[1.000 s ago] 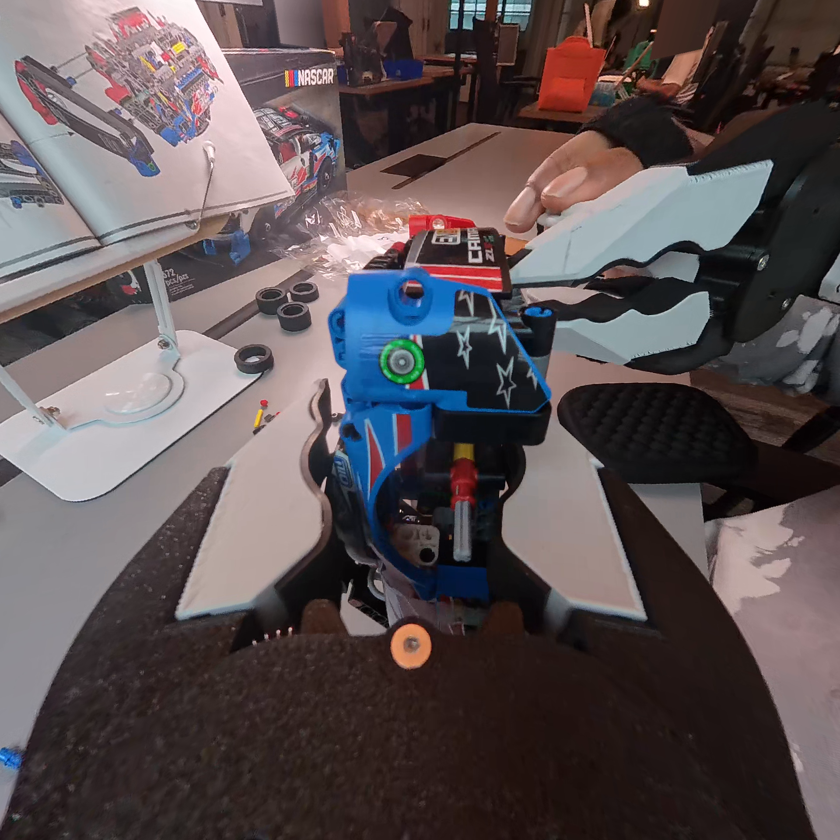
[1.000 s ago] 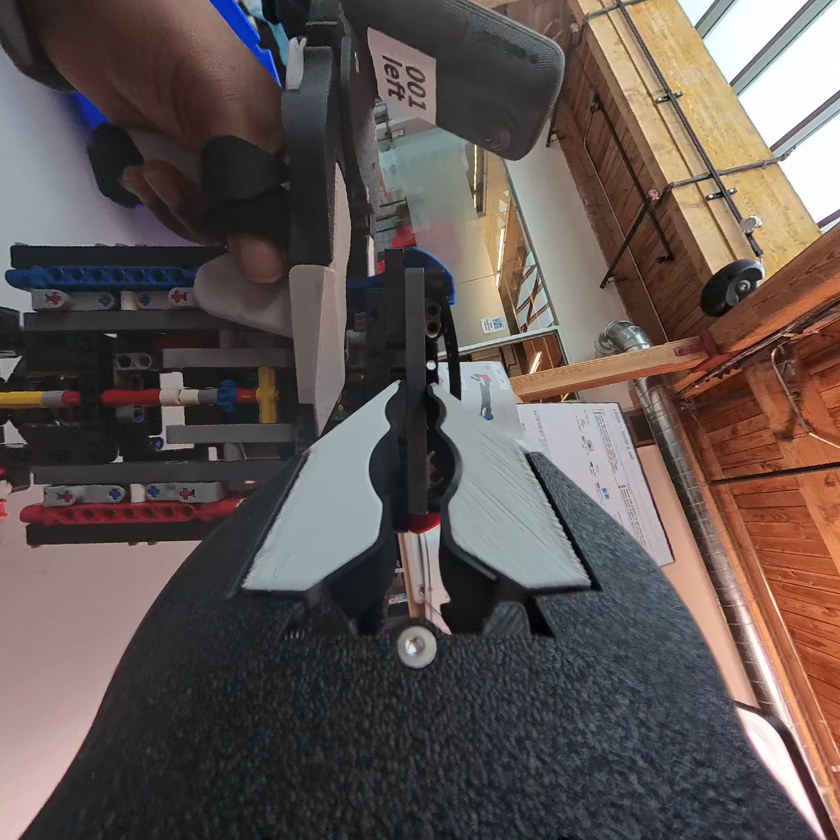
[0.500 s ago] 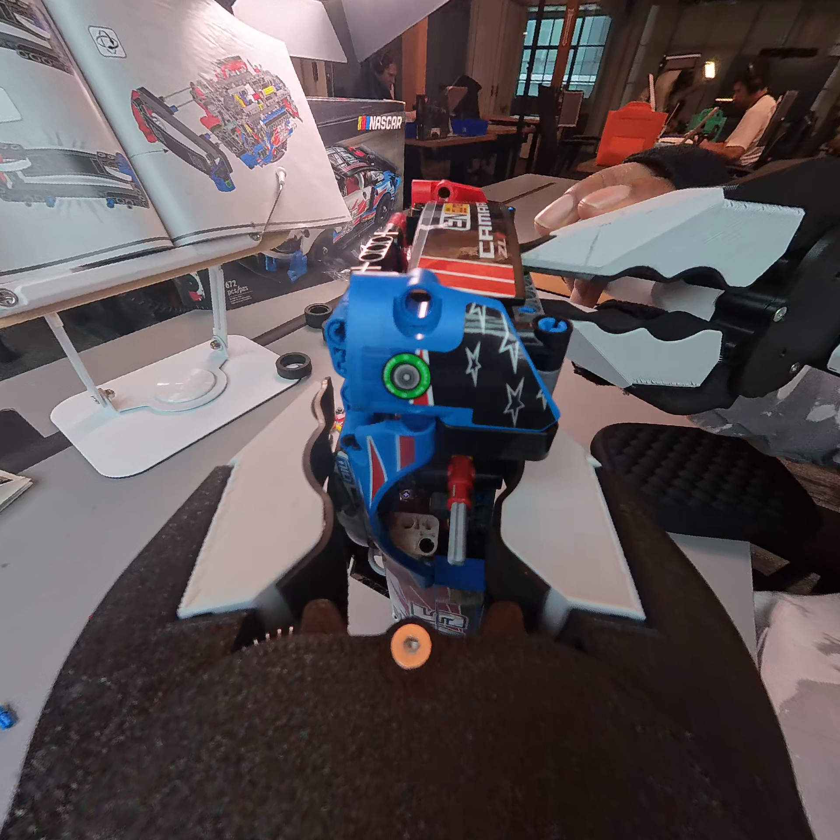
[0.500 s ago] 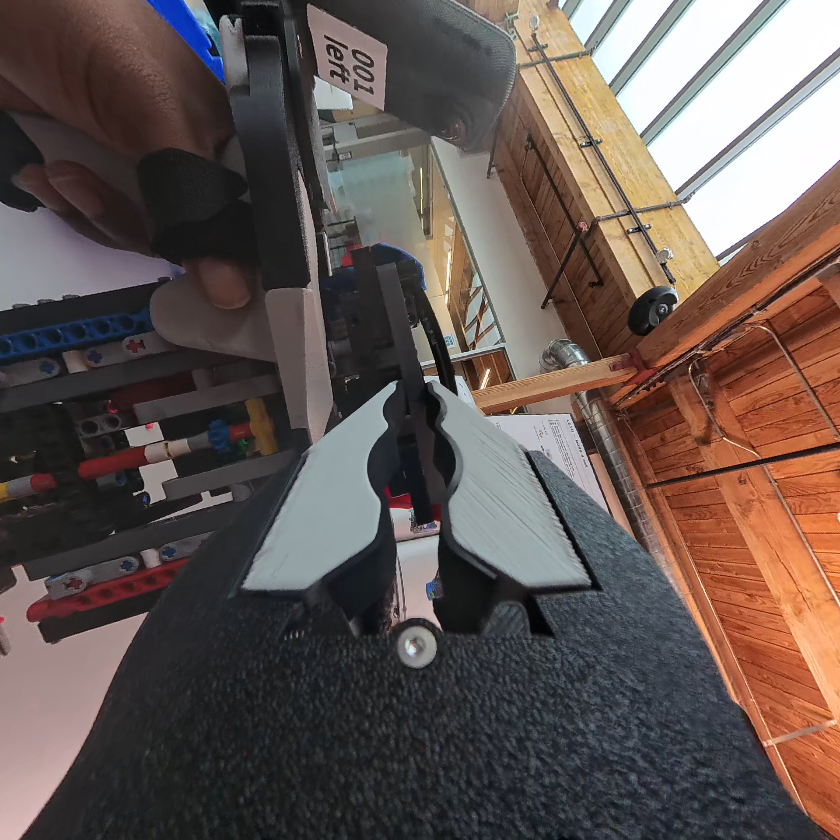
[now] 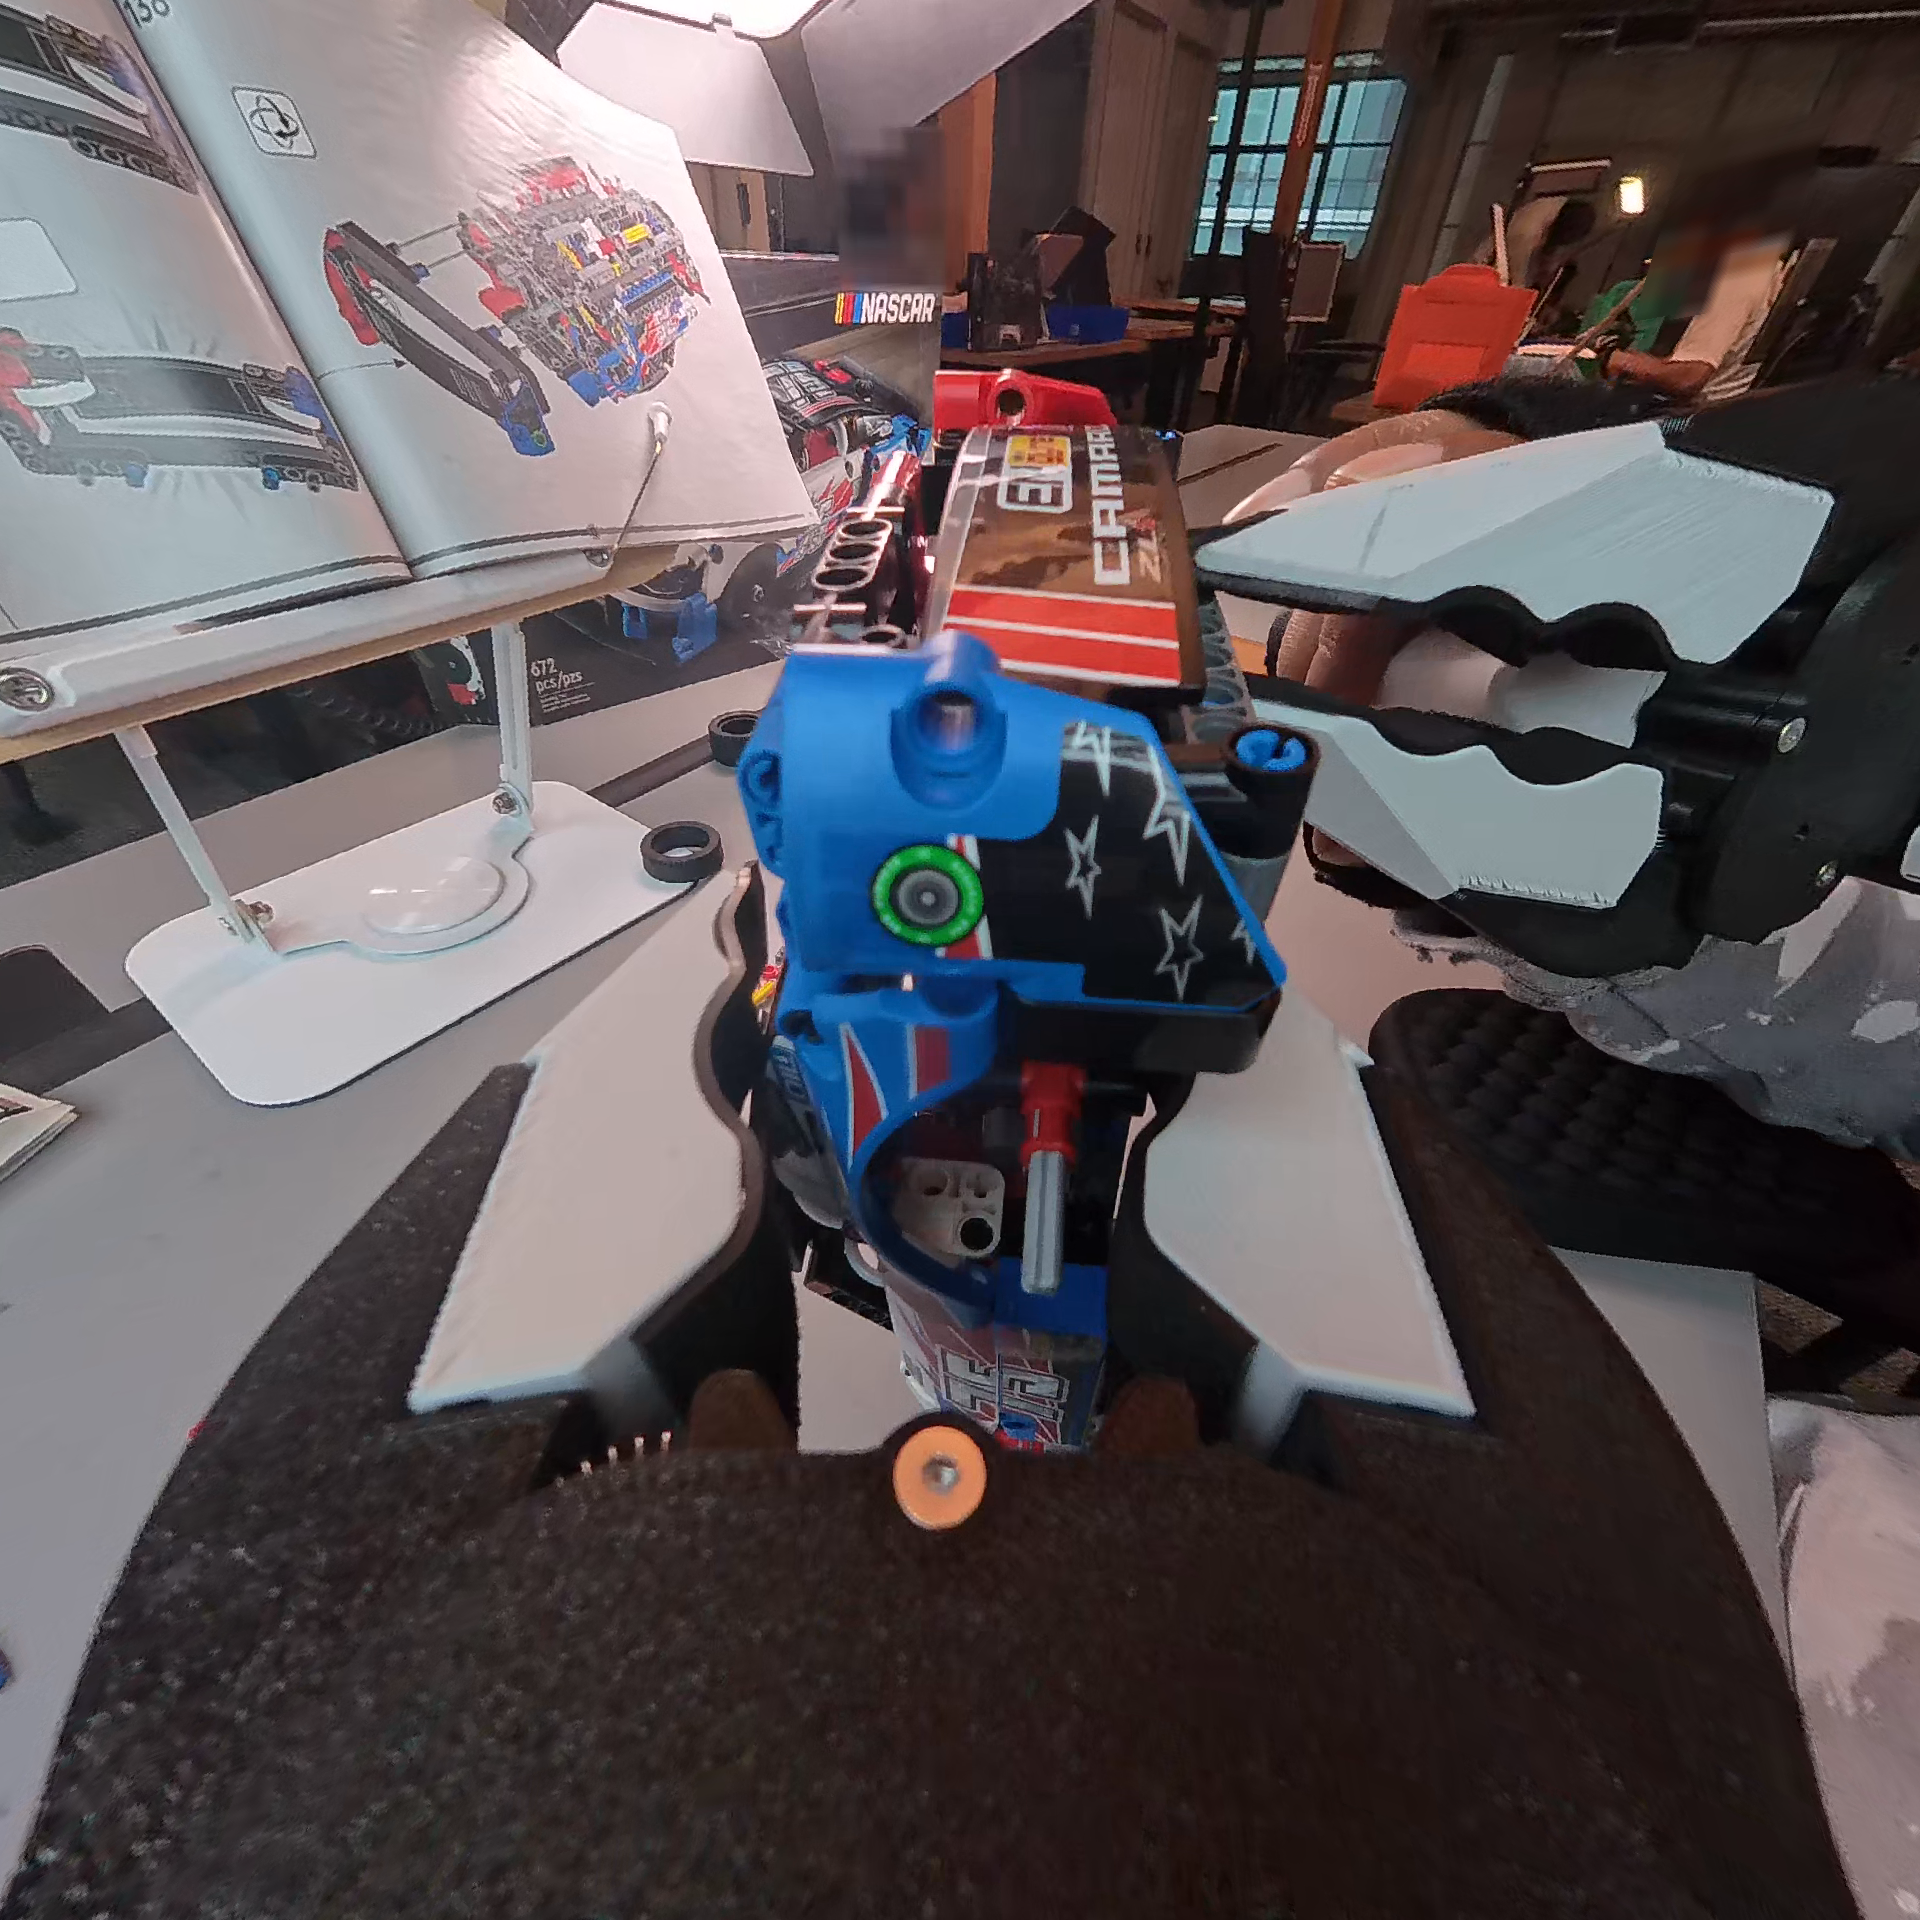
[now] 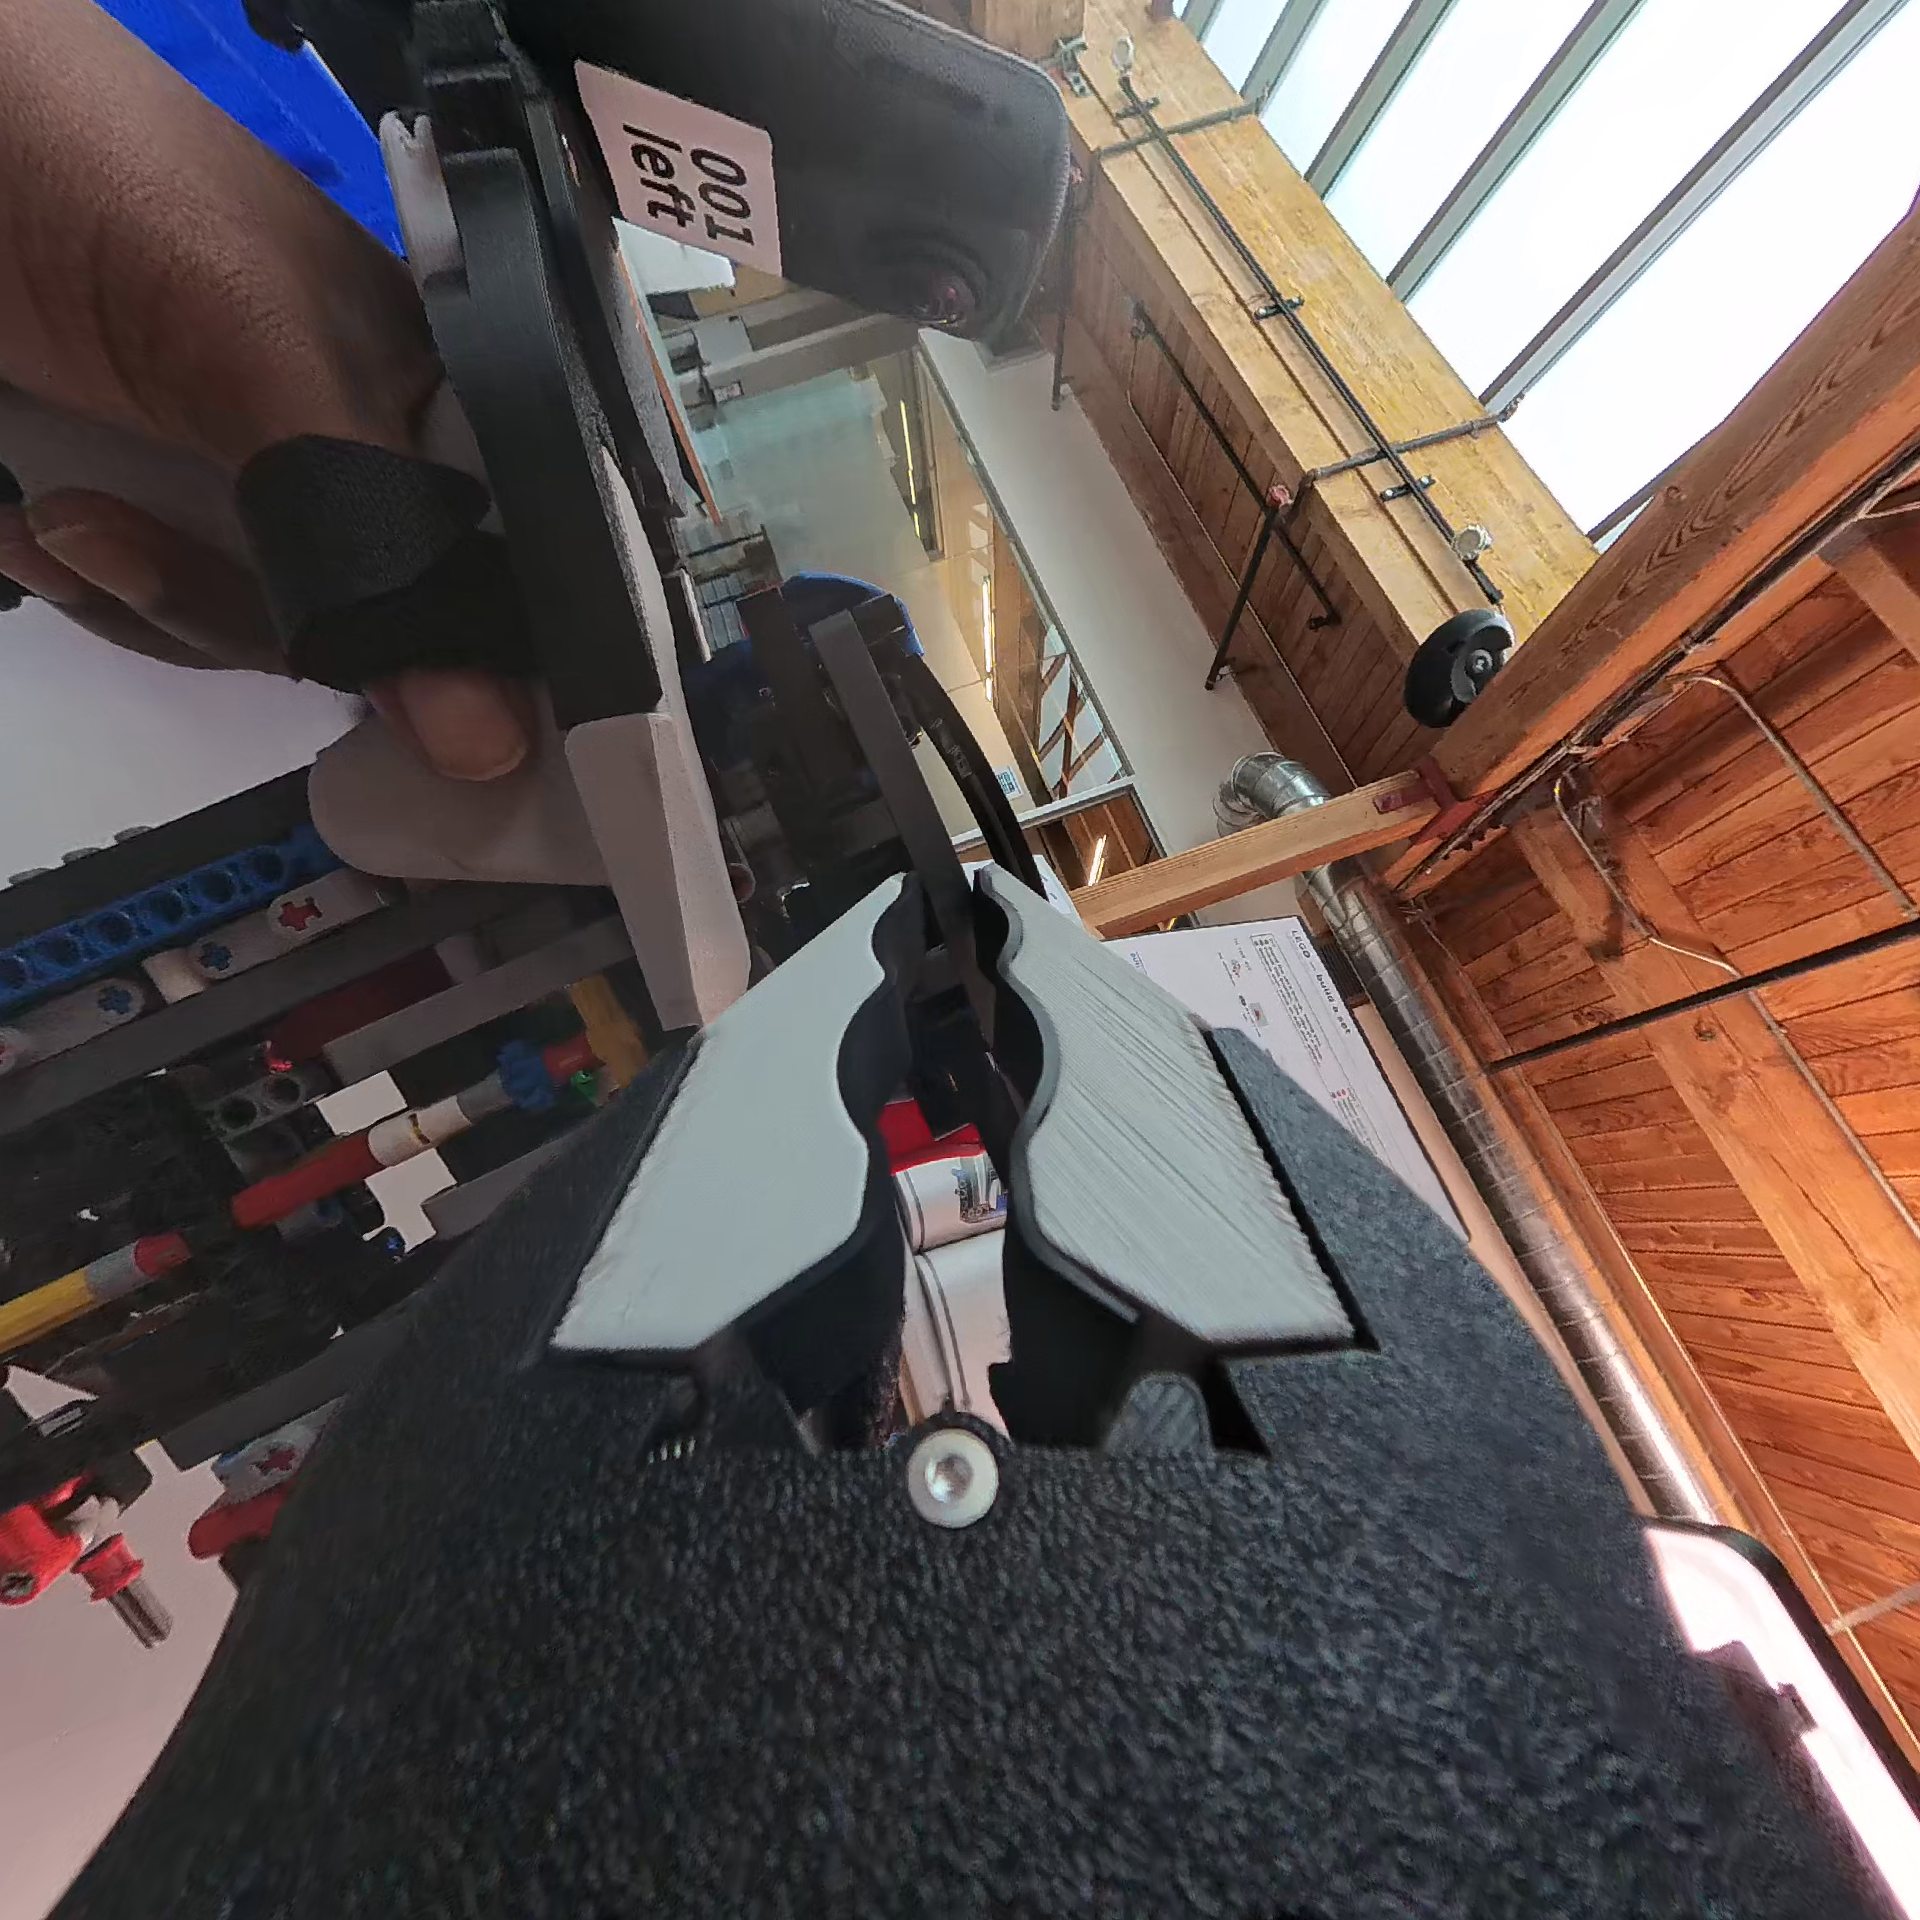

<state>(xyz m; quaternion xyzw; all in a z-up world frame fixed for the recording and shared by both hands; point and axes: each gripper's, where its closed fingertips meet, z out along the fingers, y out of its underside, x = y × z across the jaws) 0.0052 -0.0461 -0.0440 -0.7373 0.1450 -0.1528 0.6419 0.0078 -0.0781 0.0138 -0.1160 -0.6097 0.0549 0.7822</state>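
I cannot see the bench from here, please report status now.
Left gripper shut on toy car model. Right gripper shut on its thin black panel. Instruction book on stand, loose tyre nearby.

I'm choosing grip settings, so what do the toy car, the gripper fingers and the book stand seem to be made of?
Toy car: hard moulded plastic, glossy, judging by its sharp edges, pin holes and sheen.
Left gripper fingers: likely printed plastic, matte white with black wavy inner edges; fine layer lines show on the right gripper.
Book stand: probably painted metal, with a thin, smooth white base.
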